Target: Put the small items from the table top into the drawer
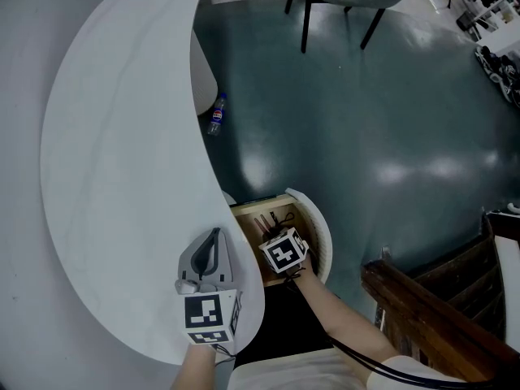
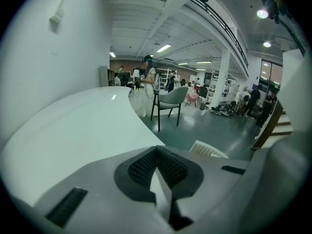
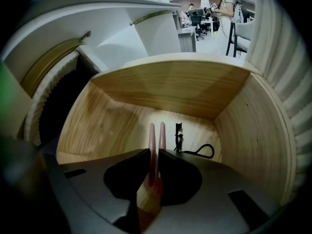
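Left gripper: my fingers pressed together, empty, over the near end of the white table. Right gripper: my fingers pinching a pink two-pronged item, inside the open wooden drawer. Black item: on the drawer floor, just right of the prongs.

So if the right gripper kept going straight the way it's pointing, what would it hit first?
Most likely the drawer's wooden floor: the right gripper points down into it, and the pink two-pronged item it holds would touch first. Depth is hard to judge.
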{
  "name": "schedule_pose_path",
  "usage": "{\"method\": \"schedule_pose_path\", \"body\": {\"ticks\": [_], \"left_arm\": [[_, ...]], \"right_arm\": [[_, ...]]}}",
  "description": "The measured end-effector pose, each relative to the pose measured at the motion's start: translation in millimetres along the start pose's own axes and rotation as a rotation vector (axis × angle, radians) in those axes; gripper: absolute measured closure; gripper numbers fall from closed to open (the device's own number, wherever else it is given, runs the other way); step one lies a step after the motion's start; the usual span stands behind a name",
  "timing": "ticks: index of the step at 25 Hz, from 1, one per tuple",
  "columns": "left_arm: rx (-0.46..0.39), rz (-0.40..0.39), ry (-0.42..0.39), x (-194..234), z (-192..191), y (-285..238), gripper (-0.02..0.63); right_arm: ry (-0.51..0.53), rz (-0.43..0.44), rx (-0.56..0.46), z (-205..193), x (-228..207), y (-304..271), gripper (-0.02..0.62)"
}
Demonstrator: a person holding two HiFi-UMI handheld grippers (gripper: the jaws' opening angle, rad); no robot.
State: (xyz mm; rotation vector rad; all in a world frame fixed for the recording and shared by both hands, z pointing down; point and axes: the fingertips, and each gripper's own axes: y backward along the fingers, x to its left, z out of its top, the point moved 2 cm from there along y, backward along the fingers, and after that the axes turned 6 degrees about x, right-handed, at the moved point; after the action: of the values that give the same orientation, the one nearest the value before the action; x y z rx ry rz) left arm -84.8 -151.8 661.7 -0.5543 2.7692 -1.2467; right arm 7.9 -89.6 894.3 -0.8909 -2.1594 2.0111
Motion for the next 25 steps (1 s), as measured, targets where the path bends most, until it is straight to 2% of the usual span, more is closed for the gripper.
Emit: {"method": "schedule_pose_path", "body": {"ticks": [13, 19, 25], "left_arm": [[0.0, 0.009, 0.014, 1, 0, 1, 0.591], [-0.001, 0.034, 0.025, 2, -6, 10, 0.591], [-0.022, 0.064, 0.034, -9, -8, 20, 0.59]], "right_arm": [[0.002, 0.018, -0.013, 1, 3, 3, 0.531], [0.041, 0.036, -0.051, 8, 17, 15, 0.531], [0.063, 0.039, -0.143, 20, 23, 45, 0.531]]}}
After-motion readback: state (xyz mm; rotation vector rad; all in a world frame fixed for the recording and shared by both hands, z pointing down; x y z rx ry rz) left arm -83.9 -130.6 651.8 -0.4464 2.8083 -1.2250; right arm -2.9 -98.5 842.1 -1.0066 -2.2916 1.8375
